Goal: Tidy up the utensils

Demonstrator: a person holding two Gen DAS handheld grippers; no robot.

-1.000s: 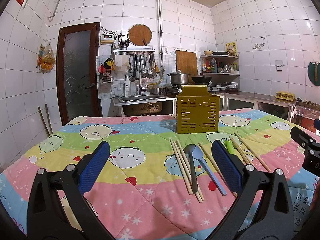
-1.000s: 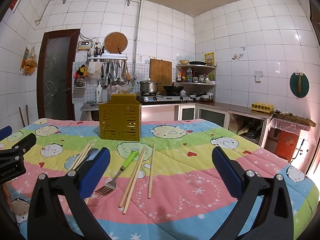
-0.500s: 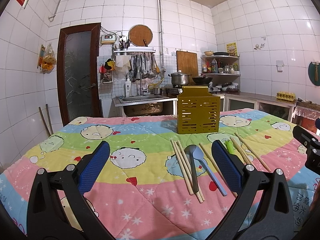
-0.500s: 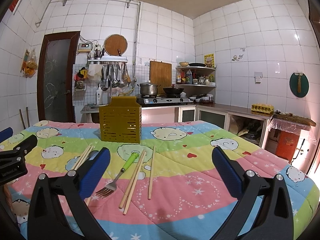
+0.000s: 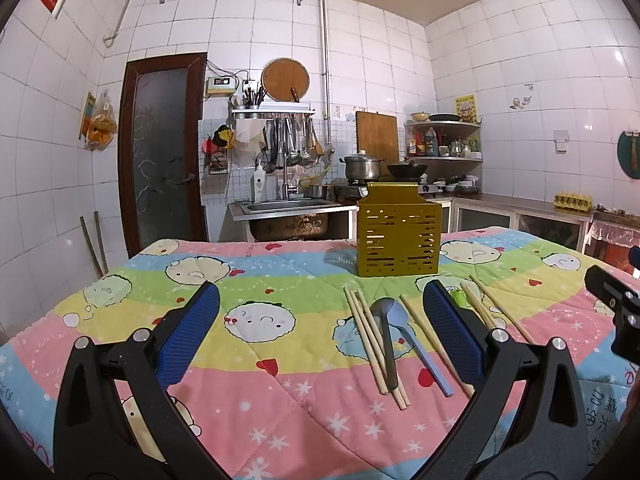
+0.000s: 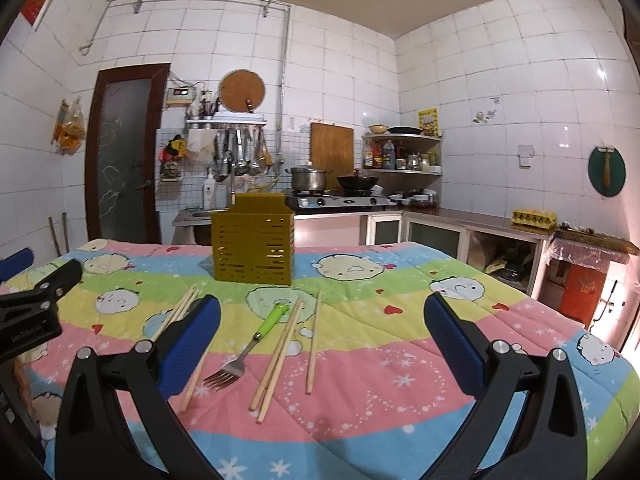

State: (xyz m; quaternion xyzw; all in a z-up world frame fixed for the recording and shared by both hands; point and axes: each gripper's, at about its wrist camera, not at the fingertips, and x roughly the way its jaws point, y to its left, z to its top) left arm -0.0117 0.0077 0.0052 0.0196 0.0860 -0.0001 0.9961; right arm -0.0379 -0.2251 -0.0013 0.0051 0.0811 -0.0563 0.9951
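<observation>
A yellow perforated utensil holder [image 5: 398, 234] stands upright on the striped cartoon quilt [image 5: 248, 320]; it also shows in the right wrist view [image 6: 253, 240]. In front of it lie a dark spoon [image 5: 387, 334], a light blue spoon [image 5: 420, 344], several wooden chopsticks [image 5: 370, 340] and a green-handled fork [image 6: 256, 338]. More chopsticks [image 6: 280, 354] lie beside the fork. My left gripper [image 5: 320, 332] is open and empty, held above the quilt left of the spoons. My right gripper [image 6: 320, 340] is open and empty above the fork and chopsticks.
The quilt-covered table [image 6: 500, 320] ends near me and at the right. Behind it are a sink [image 5: 288, 210], a stove with a pot [image 6: 308, 178] and a wok, a counter [image 6: 480, 220], a brown door [image 5: 160, 148] and tiled walls.
Both views have shifted slightly; the holder and utensils sit a little higher and farther in frame. Both grippers stay open and nothing on the quilt has moved.
</observation>
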